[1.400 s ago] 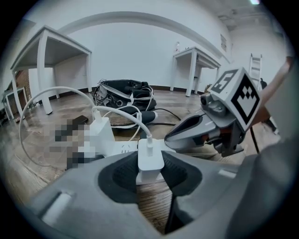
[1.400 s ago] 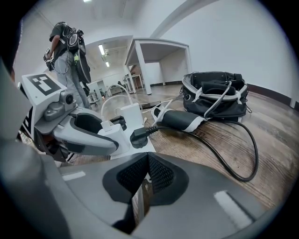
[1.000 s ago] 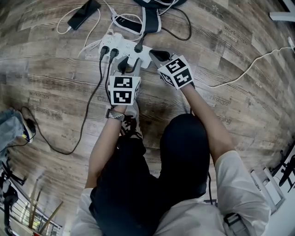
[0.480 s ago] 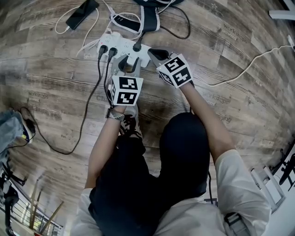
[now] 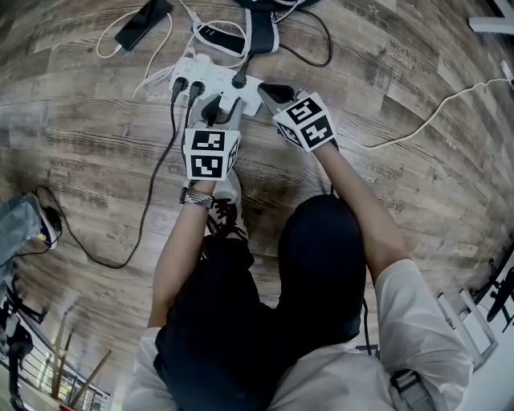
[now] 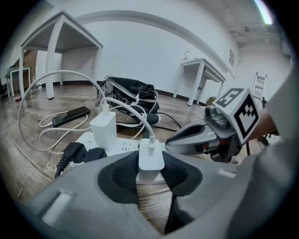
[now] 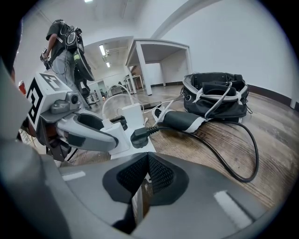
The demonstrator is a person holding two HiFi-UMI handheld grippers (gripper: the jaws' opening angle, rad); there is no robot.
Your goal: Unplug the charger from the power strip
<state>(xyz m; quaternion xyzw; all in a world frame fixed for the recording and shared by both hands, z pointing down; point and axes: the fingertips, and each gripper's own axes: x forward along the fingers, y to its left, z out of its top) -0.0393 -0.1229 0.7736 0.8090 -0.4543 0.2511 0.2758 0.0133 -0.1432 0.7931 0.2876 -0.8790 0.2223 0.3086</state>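
A small white charger [image 6: 151,160] with a white cable in its top stands on the near edge of the white power strip [image 5: 210,76]. My left gripper [image 6: 150,164] is shut on it, one dark pad against each side. Seen from the head view, that gripper [image 5: 215,108] reaches onto the middle of the strip. My right gripper [image 5: 263,90] sits at the strip's right end with its jaws together, and its tips [image 7: 145,158] rest over the strip's near end [image 7: 135,144]. How deep the charger sits in its socket is hidden.
A taller white charger [image 6: 103,130] and black plugs [image 5: 186,88] also occupy the strip. A phone [image 5: 145,24] on a white cable lies far left, a black bag [image 7: 215,95] behind. A black cord [image 7: 243,154] loops right. The person's shoe [image 5: 225,205] is below the left gripper.
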